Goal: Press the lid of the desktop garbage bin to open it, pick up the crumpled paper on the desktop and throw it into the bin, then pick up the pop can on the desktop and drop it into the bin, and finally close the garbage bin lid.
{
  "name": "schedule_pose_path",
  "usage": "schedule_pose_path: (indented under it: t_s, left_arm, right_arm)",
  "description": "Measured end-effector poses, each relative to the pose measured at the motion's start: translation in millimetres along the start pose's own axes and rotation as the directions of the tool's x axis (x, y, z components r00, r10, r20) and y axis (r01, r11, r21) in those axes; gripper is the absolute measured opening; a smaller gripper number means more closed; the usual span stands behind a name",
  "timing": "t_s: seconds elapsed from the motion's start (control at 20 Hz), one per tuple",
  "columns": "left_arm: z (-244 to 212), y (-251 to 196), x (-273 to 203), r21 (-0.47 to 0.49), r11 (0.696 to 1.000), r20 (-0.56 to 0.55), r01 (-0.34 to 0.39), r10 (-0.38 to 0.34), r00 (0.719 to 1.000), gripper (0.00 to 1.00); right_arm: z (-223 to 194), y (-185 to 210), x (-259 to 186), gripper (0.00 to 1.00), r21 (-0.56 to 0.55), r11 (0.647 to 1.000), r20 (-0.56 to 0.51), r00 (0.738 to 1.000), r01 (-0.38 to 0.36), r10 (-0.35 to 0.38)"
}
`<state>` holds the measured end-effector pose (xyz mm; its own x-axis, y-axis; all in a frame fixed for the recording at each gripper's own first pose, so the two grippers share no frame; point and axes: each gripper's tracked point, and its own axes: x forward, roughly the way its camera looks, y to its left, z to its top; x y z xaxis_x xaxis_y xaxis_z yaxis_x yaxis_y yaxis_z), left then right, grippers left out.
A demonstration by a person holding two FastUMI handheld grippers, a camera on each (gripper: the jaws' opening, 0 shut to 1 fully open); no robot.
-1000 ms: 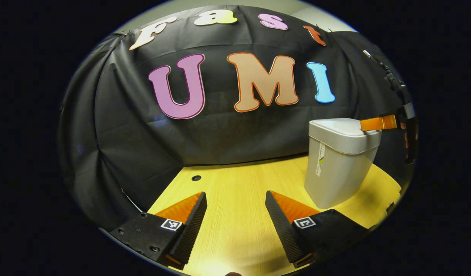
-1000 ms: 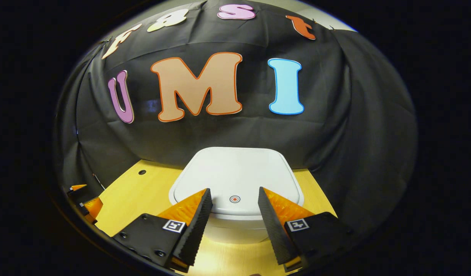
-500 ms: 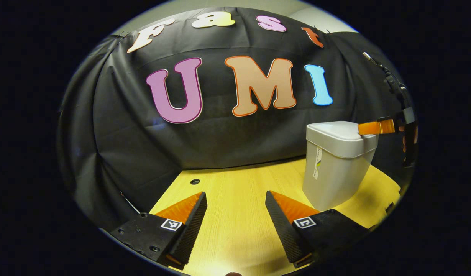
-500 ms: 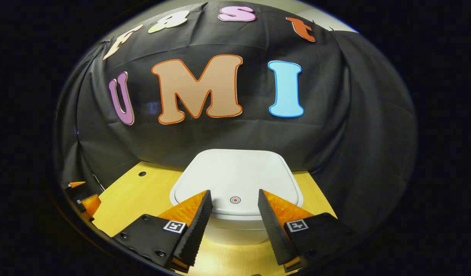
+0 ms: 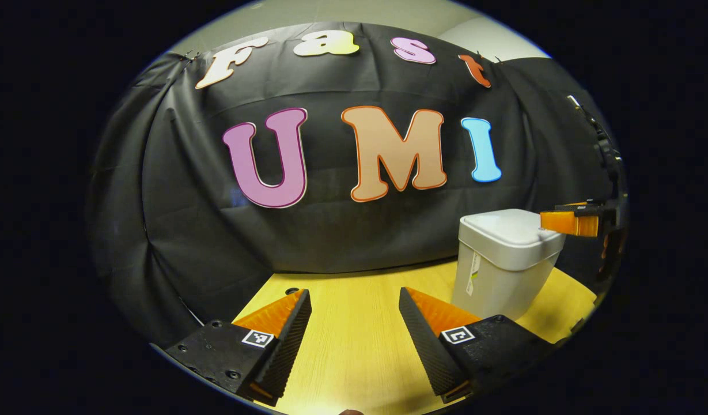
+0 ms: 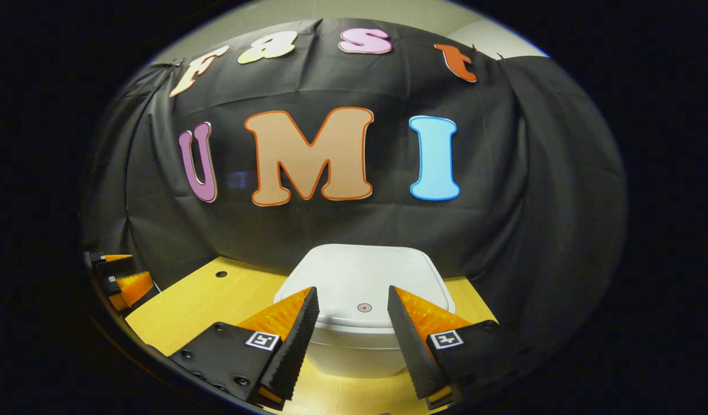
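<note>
I have my right gripper [image 6: 351,300] with its fingers [image 6: 293,323] spread apart and nothing between them, poised over the near edge of the bin's lid [image 6: 365,279]. I cannot tell whether the tips touch the lid or sit just above it. I keep them there because the small round mark [image 6: 364,307] on the lid lies right between the two tips, and I judge that mark to be the spot to press. The lid lies flat and shut, so the opening step is not yet done. In the left gripper view the same gripper [image 5: 570,222] reaches in from the right, level with the lid's top edge.

My left gripper [image 5: 354,311] also has its fingers [image 5: 284,328] parted and empty. I hold it low over the bare wooden surface [image 5: 354,346], well to the left of the bin [image 5: 503,265], to leave the right hand free room at the lid. From the right gripper view it sits at the far left edge [image 6: 120,276].

The bin stands upright on the surface near the dark cloth wall [image 5: 330,230] behind it. I cannot say from here where the crumpled paper and the can lie.
</note>
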<state>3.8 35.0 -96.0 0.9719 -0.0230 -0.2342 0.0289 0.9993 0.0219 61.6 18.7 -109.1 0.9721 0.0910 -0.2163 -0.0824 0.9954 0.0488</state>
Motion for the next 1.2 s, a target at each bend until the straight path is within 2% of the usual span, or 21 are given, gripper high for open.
schedule_pose_path:
  t_s: [0.25,0.3,0.4,0.45,0.5,0.55,0.6,0.85,0.9,0.95,1.05,1.1,1.2]
  left_arm:
    - [29.0,0.6,-2.0,0.003,1.000,0.079,-0.008,0.008,0.997,0.89]
    - [29.7,0.9,-2.0,0.005,1.000,0.083,-0.013,0.012,0.996,0.84]
    - [35.9,1.1,-2.7,0.008,1.000,0.104,-0.019,0.018,0.994,0.94]
    - [39.2,0.5,-3.1,0.011,1.000,0.115,-0.019,0.018,0.993,0.89]
    - [42.2,1.0,-3.0,0.016,1.000,0.124,-0.023,0.021,0.992,0.94]
    - [43.5,1.4,-3.5,0.016,1.000,0.131,-0.023,0.021,0.991,0.89]
    - [43.5,1.6,-3.0,0.013,1.000,0.134,-0.025,0.023,0.991,0.89]
    - [45.5,1.5,-6.6,0.003,1.000,0.147,-0.029,0.028,0.989,0.89]
    - [45.6,1.9,-6.5,0.004,0.999,0.147,-0.032,0.031,0.989,0.94]
    - [44.6,2.3,-8.0,0.003,1.000,0.145,-0.031,0.030,0.989,0.89]
    - [44.9,2.6,-9.2,-0.006,1.000,0.148,-0.029,0.030,0.988,0.89]
    - [44.6,1.2,-9.2,-0.007,1.000,0.144,-0.026,0.027,0.989,0.94]
    - [44.0,1.5,-10.2,-0.012,1.000,0.146,-0.025,0.027,0.989,0.94]
  right_arm:
    - [7.5,12.7,-18.8,0.80,-0.018,1.000,0.071,0.997,-0.025,0.026]
    - [8.2,15.4,-22.3,0.80,-0.023,0.999,0.081,0.996,-0.030,0.032]
    - [6.8,18.4,-26.9,0.80,-0.035,0.999,0.089,0.995,-0.034,0.037]
    - [6.5,19.5,-29.6,0.80,-0.037,0.999,0.090,0.995,-0.036,0.039]
    - [6.6,22.0,-31.1,0.84,-0.037,0.998,0.089,0.995,-0.042,0.045]
    - [5.9,23.3,-33.5,0.87,-0.035,0.998,0.090,0.995,-0.044,0.047]
    - [5.6,24.8,-35.9,0.87,-0.033,0.998,0.091,0.995,-0.045,0.048]
    - [-0.1,27.4,-46.0,0.86,-0.025,0.999,0.085,0.995,-0.048,0.050]
    - [-1.5,26.8,-47.3,0.87,-0.023,0.999,0.083,0.996,-0.044,0.046]
    - [-2.9,27.0,-48.7,0.87,-0.023,0.999,0.082,0.996,-0.043,0.045]
    - [-4.7,28.0,-51.4,0.87,-0.024,0.999,0.077,0.996,-0.043,0.045]
    - [-6.0,28.6,-50.3,0.86,-0.025,0.999,0.073,0.996,-0.043,0.045]
    - [-6.9,31.1,-51.3,0.86,-0.026,0.999,0.071,0.996,-0.047,0.049]
